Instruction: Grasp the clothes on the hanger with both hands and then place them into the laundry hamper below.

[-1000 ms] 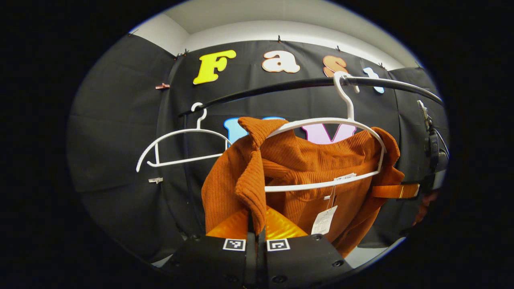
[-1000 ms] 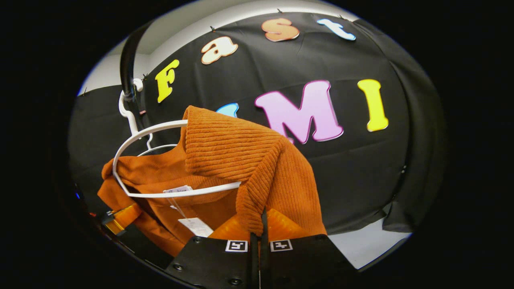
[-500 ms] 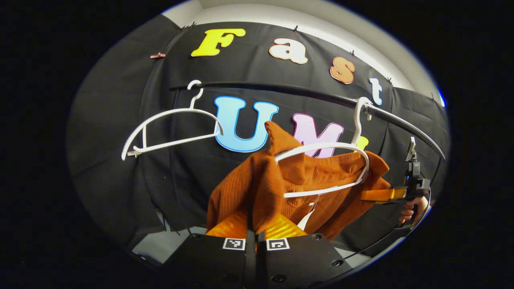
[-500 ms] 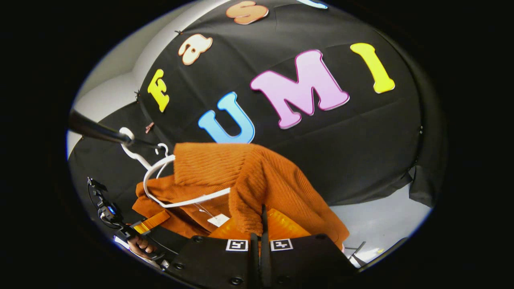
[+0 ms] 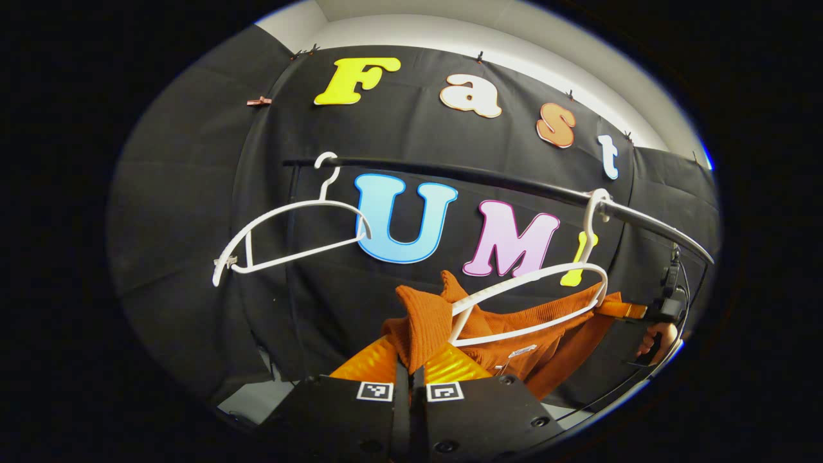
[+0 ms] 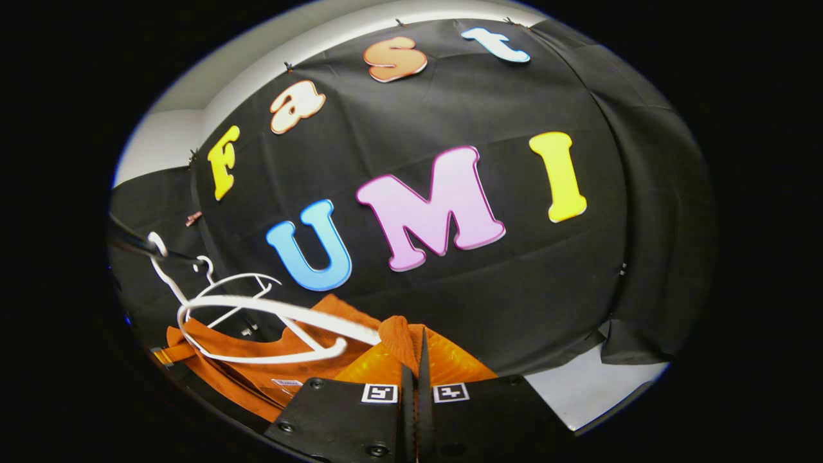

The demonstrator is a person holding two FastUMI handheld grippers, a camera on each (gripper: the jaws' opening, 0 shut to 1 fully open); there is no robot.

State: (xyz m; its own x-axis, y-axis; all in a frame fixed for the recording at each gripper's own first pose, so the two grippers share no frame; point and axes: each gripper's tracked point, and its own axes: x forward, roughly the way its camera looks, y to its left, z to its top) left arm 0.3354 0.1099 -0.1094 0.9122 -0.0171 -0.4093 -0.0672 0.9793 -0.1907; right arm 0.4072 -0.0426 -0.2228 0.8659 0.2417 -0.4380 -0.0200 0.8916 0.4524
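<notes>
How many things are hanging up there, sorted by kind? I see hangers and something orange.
White hangers: 2, a bare hanger and the hanger that the sweater is sliding off
Orange sweaters: 1, the sweater
Black rails: 1, the rail
Total: 4

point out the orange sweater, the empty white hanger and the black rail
orange sweater (image 5: 424, 325), left gripper view, ribbed fold above the tongs
empty white hanger (image 5: 292, 209), left gripper view, curved top arm
black rail (image 5: 463, 172), left gripper view, mid-span of the bar
</notes>
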